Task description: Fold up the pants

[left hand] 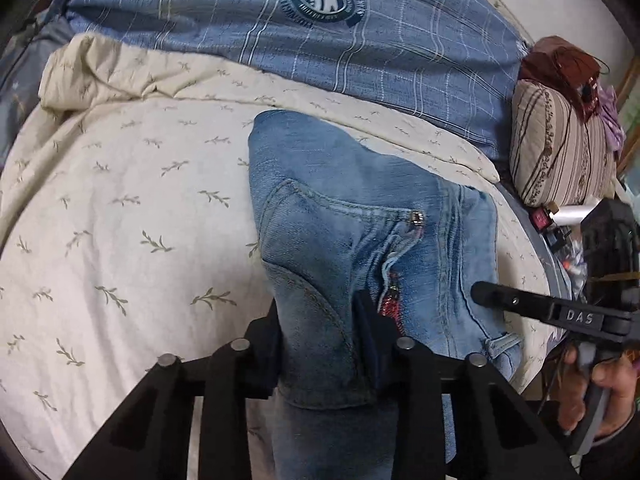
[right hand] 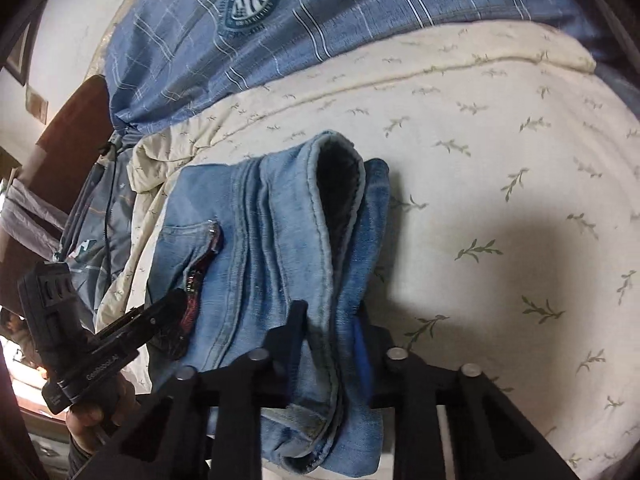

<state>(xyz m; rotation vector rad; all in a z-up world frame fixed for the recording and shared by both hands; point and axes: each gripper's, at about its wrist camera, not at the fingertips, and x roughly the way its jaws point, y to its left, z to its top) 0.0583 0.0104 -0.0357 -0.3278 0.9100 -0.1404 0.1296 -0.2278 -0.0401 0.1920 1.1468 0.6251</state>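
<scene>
- One cream leaf-print quilt [left hand: 120, 208] covers the bed, one blue plaid cover [left hand: 360, 44] lying beyond it.
- One pair of folded jeans [left hand: 340, 240] lies on the quilt.
- One striped pillow [left hand: 560, 152] sits beside.
- Two claws: left gripper [left hand: 320, 344] pinches denim; right gripper [right hand: 332, 344] likewise clamps the jeans' edge.

Both grippers are showing matte black, angular printed frames with round silver pins along their front bars. The right gripper [left hand: 484, 292] is carrying white "DAS" lettering at the frame's right edge. The left gripper [right hand: 176, 300] is bearing pale lettering. Bare-skinned hands are showing below them.
</scene>
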